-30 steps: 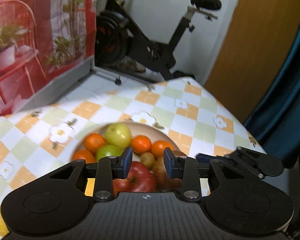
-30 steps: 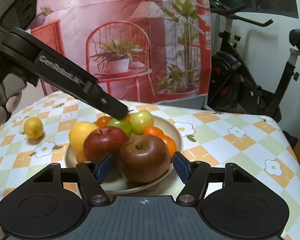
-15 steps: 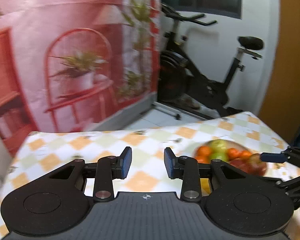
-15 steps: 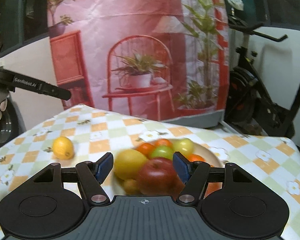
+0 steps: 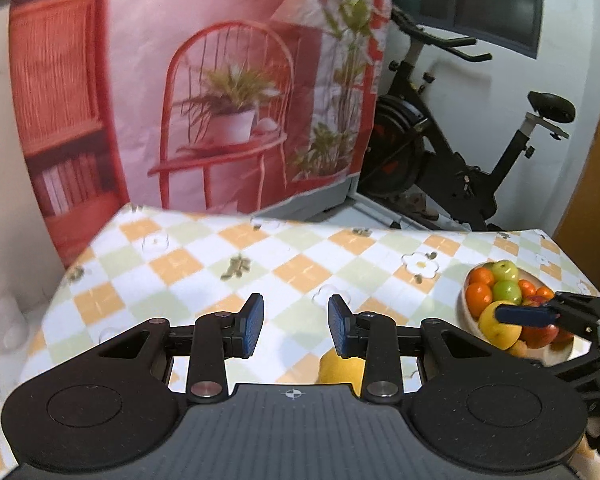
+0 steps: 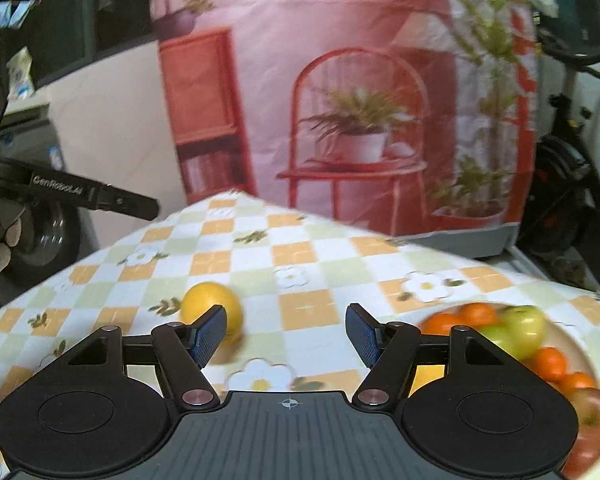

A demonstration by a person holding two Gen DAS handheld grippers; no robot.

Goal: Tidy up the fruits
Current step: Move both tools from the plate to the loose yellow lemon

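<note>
A lone yellow lemon (image 6: 212, 312) lies on the checked tablecloth. In the right wrist view it sits just behind the left fingertip of my right gripper (image 6: 286, 336), which is open and empty. In the left wrist view the lemon (image 5: 340, 368) is half hidden under the right finger of my left gripper (image 5: 296, 326), whose jaws stand narrowly apart with nothing between them. The beige bowl (image 5: 466, 312) of oranges, green apples, red apples and a large yellow fruit stands at the right. One blue right-gripper fingertip (image 5: 520, 315) hovers over it.
The bowl's rim (image 6: 576, 336) shows at the right edge. The table's far edge (image 5: 204, 212) meets a pink printed backdrop. An exercise bike (image 5: 440, 160) stands behind the right corner. A left-gripper finger (image 6: 100, 196) and a person's hand (image 6: 0, 248) reach in from the left.
Both grippers have swung left, away from the fruit bowl they pointed at, which now sits at the right edge. The lone lemon has come close to both. Neither jaw gap changed.
</note>
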